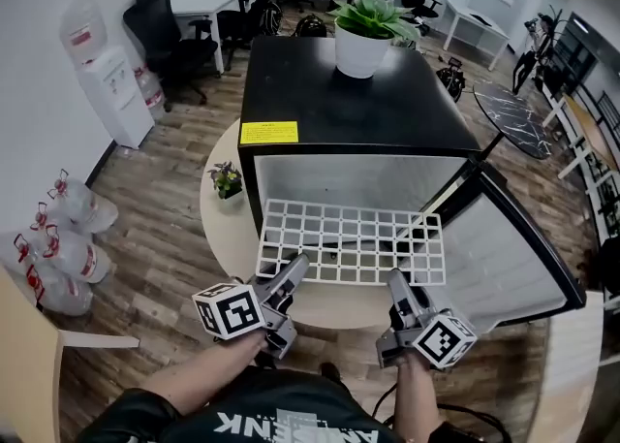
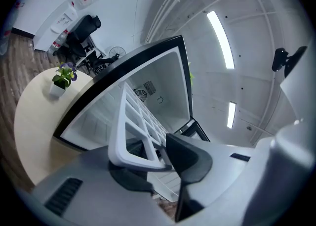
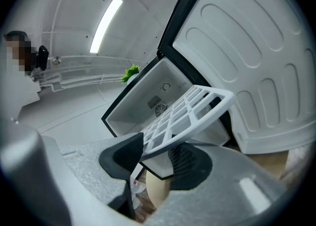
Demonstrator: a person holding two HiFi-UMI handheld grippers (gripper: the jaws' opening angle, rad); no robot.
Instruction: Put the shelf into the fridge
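The left gripper [image 1: 294, 265] is clenching the shelf [image 1: 354, 237] at its near-left corner. Its fingers [image 2: 190, 153] are pressing on the white rim there. The shelf is lying roughly level, with its far edge reaching into the mouth of the fridge [image 1: 349, 107] and its near edge hanging out over the round worktop [image 1: 215, 213]. Its left edge is running just beside the fridge's left wall, with little room to spare. The right gripper [image 1: 396, 281] is grasping the near edge toward the right corner, with the rim pinched between both fingers [image 3: 123, 153]. At 4 o'clock from the shelf the door [image 1: 513, 257] is standing wide open, and the shelf's right edge is passing just beside it.

The head view alone is showing a plant [image 1: 370, 19] sitting on the fridge top. The left gripper view is showing a small plant [image 2: 62, 79] standing on the worktop at 9 o'clock of the fridge, and a fan grille [image 2: 138, 92] in the rear wall. The right gripper view is showing the door's ribbed liner [image 3: 247, 57] filling the space at 2 o'clock.

A yellow label [image 1: 268, 132] is sitting on the fridge top's front-left corner; its print is too small to read.
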